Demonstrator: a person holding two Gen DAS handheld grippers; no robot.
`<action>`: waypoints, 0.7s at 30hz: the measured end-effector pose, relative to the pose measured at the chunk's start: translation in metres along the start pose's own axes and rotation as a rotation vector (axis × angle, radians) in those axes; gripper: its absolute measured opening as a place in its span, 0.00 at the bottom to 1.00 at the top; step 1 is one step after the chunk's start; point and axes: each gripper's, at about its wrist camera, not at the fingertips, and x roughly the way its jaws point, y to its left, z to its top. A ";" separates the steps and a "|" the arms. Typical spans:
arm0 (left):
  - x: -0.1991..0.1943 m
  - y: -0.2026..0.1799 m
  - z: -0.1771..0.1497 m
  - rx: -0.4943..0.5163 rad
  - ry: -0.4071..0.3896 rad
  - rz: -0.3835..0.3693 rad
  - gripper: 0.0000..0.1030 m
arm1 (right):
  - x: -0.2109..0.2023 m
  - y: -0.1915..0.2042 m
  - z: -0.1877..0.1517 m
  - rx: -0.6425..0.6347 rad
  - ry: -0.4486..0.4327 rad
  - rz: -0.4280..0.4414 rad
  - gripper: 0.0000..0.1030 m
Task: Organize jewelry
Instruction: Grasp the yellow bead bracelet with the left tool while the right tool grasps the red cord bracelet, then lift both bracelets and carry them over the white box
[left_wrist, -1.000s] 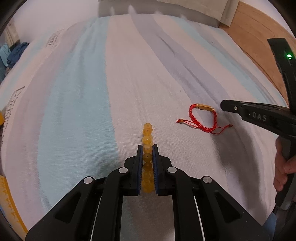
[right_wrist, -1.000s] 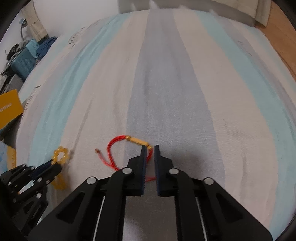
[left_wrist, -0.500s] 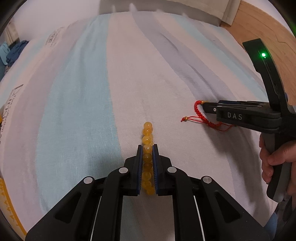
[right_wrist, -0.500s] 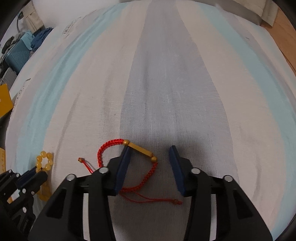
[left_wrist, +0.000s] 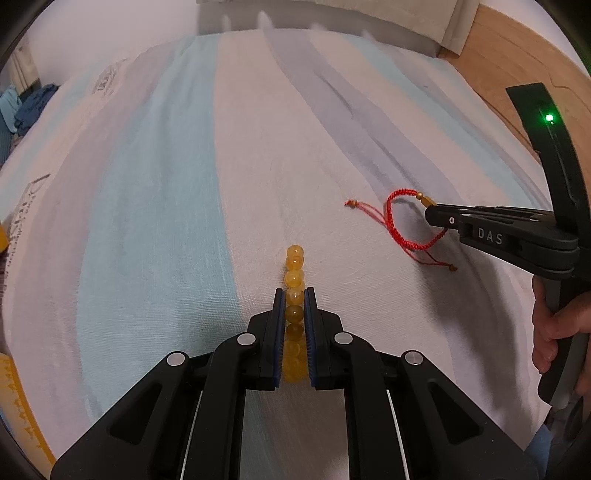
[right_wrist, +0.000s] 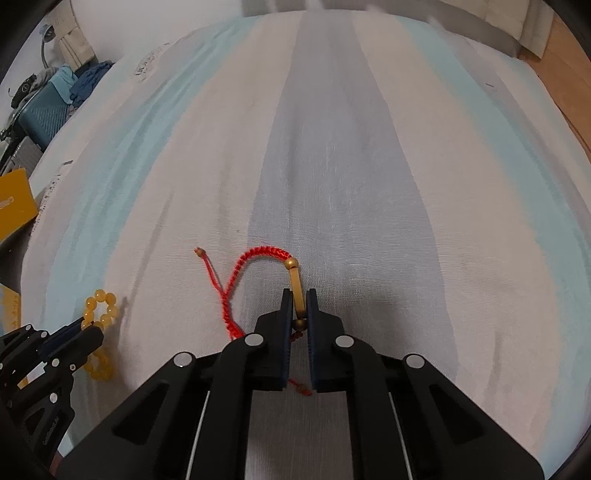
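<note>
My left gripper (left_wrist: 294, 293) is shut on a yellow bead bracelet (left_wrist: 294, 263), whose beads stick out past the fingertips over the striped bed sheet (left_wrist: 166, 206). It also shows in the right wrist view (right_wrist: 99, 308). My right gripper (right_wrist: 299, 295) is shut on the gold tube of a red braided cord bracelet (right_wrist: 255, 256). The red loop and its cord ends trail to the left on the sheet. In the left wrist view the right gripper (left_wrist: 430, 214) holds the red bracelet (left_wrist: 391, 210) at the right.
Yellow cardboard pieces (right_wrist: 14, 203) lie at the bed's left edge. A blue suitcase and clothes (right_wrist: 44, 107) stand beyond the far left. A wooden floor (left_wrist: 517, 74) lies past the bed's right side. A pillow edge (left_wrist: 369, 22) lies at the far end.
My right gripper went from open around the red bracelet's gold tube to shut on it, and part of the bracelet has lifted. My left gripper stays shut on the yellow beads.
</note>
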 end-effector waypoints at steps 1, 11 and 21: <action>-0.004 -0.001 0.000 0.003 -0.004 0.002 0.09 | -0.002 0.001 0.001 0.001 -0.002 0.000 0.06; -0.036 -0.007 -0.001 0.011 -0.033 0.004 0.09 | -0.038 0.006 -0.003 0.011 -0.044 0.005 0.06; -0.070 -0.006 0.000 0.005 -0.054 0.017 0.09 | -0.076 0.011 -0.010 0.014 -0.079 0.006 0.06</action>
